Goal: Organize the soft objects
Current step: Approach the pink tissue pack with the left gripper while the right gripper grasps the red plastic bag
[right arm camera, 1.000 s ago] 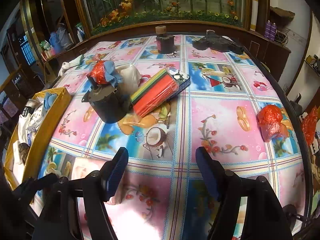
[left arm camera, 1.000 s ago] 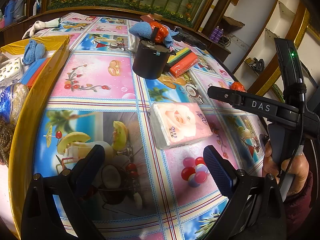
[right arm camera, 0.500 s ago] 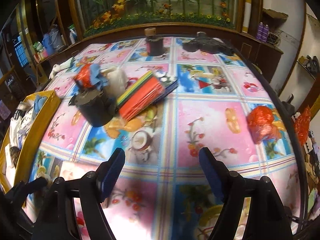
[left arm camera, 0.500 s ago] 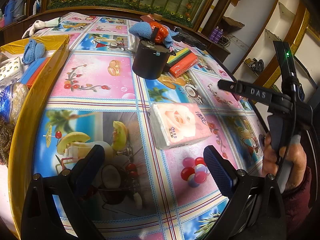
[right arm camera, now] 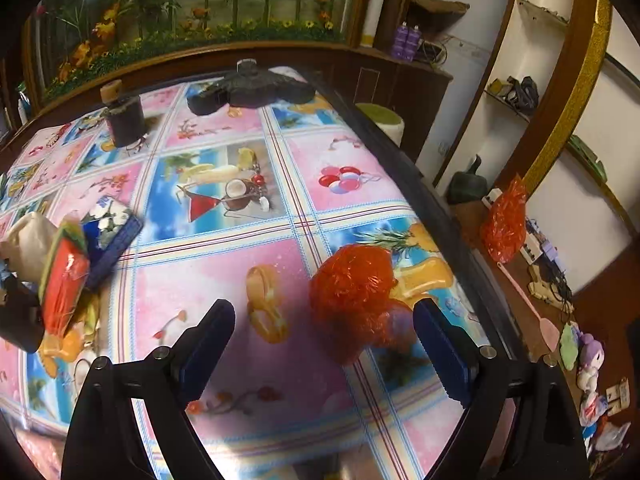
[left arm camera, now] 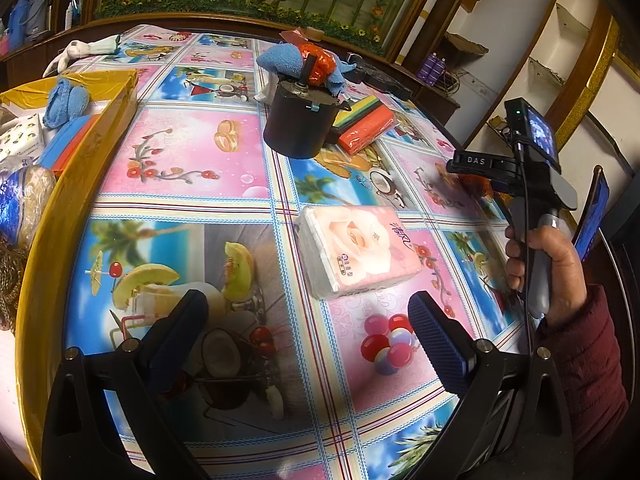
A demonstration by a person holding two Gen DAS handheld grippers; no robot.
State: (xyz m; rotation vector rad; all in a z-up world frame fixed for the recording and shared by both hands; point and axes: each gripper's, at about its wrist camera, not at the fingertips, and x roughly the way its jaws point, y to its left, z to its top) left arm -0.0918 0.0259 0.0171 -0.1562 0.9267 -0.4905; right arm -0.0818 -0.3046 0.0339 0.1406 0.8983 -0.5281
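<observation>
A pink tissue pack (left arm camera: 360, 250) lies on the patterned tablecloth just ahead of my left gripper (left arm camera: 316, 330), which is open and empty. A crumpled red plastic bag (right arm camera: 354, 284) lies near the table's right edge, just ahead of my right gripper (right arm camera: 324, 342), which is open and empty, the bag nearer its right finger. A yellow box (left arm camera: 60, 200) at the left holds a blue cloth (left arm camera: 66, 100) and other soft items. A stack of coloured sponges (left arm camera: 366, 120) lies beside a black pot (left arm camera: 298, 124).
The black pot carries a blue cloth and red bag (left arm camera: 316, 64) on top. A dark jar (right arm camera: 124, 118) and a black device (right arm camera: 252, 90) stand at the far end. The table edge (right arm camera: 440, 216) runs close on the right. The right gripper's handle (left arm camera: 536, 216) rises right of the tissue pack.
My right gripper has swung right and moved toward the red bag, which now lies close ahead of its fingers. My left gripper has stayed still.
</observation>
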